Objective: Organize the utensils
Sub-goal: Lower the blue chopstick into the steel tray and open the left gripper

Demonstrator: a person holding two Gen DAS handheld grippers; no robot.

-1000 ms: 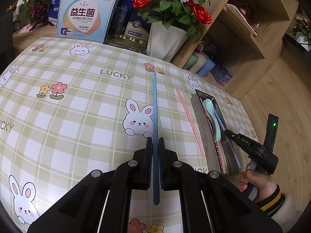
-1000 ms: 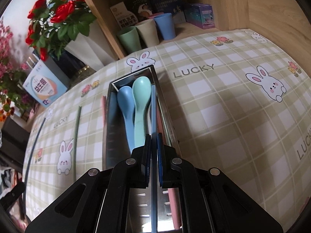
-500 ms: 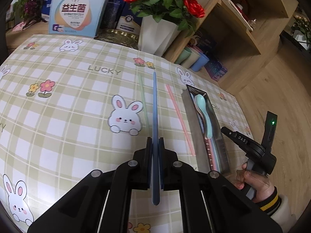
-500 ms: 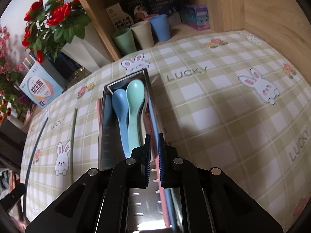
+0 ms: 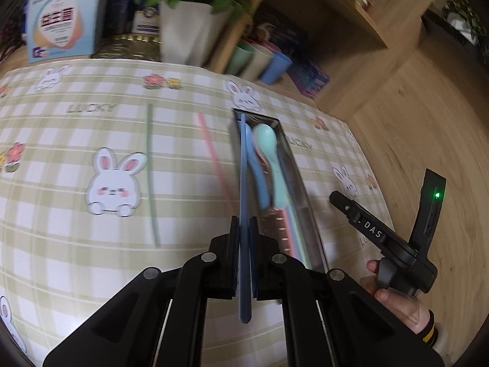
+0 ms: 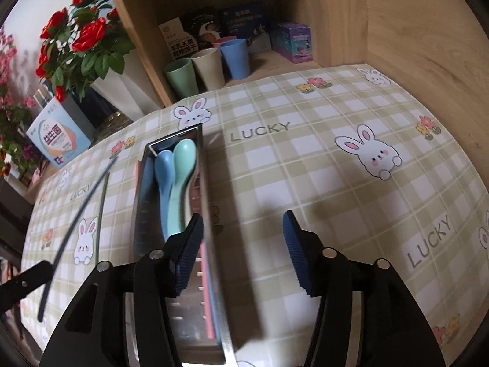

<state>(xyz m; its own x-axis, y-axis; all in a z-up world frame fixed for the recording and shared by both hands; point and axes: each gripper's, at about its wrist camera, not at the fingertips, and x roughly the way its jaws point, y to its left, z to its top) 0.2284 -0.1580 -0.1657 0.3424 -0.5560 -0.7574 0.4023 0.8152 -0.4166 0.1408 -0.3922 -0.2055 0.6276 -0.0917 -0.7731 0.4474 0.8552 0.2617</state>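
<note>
My left gripper (image 5: 244,229) is shut on a blue chopstick (image 5: 243,165) and holds it above the left edge of the long metal tray (image 5: 301,180). The tray (image 6: 204,165) holds a blue spoon (image 6: 163,180), a mint spoon (image 6: 180,177) and blue and pink chopsticks (image 6: 209,299). A green chopstick (image 5: 150,165) and a pink chopstick (image 5: 212,156) lie on the tablecloth left of the tray. My right gripper (image 6: 243,253) is open and empty over the tray's near right edge. The held chopstick (image 6: 73,232) shows at its left.
A wooden shelf holds three cups (image 6: 207,67) and boxes (image 6: 293,42) behind the tray. A white vase of red roses (image 6: 82,46) and a printed box (image 6: 58,140) stand at the table's back. The tablecloth (image 6: 336,189) has a checked rabbit pattern.
My left gripper has carried the blue chopstick right, to over the tray's left edge. My right gripper has let its blue chopstick go into the tray, opened wide and drawn back.
</note>
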